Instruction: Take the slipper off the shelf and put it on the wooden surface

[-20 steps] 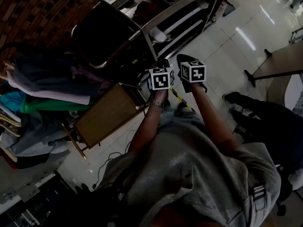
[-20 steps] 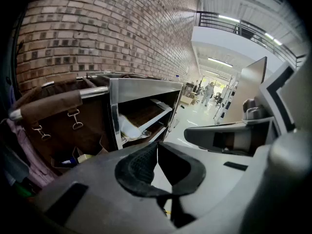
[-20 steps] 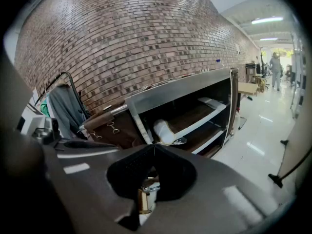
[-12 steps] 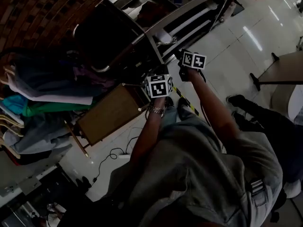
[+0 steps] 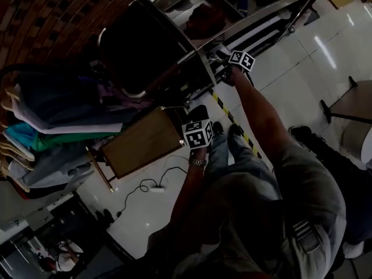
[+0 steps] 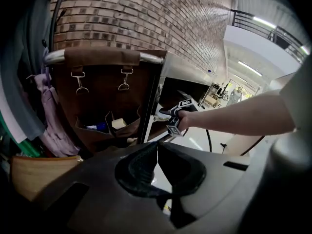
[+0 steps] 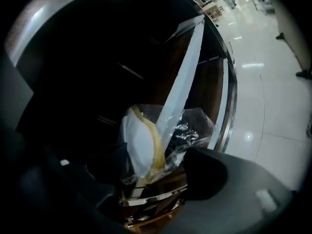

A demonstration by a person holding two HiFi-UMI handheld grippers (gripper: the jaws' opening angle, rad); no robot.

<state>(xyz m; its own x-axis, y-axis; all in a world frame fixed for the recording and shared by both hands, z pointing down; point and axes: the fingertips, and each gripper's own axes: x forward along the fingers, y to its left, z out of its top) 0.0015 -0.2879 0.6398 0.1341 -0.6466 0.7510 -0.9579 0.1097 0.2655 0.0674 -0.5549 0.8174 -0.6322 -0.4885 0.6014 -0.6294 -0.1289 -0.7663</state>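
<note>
Right tongs (image 7: 131, 172) spread wide, reaching into the shelf (image 7: 153, 198). White slipper (image 7: 141, 143) in its plastic bag (image 7: 195, 126) sits there between the jaws, not yet pinched (contact unclear). The wide spread is probably to take in the crinkly bag.

Left tongs (image 6: 156, 152) pressed together, empty, held low near the wooden worktop (image 5: 142, 144), likely waiting.

Around: hanging clothes (image 5: 52, 115), brown pocket organiser (image 6: 105, 91). The shelf's chrome front edge could snag the lift-out.
</note>
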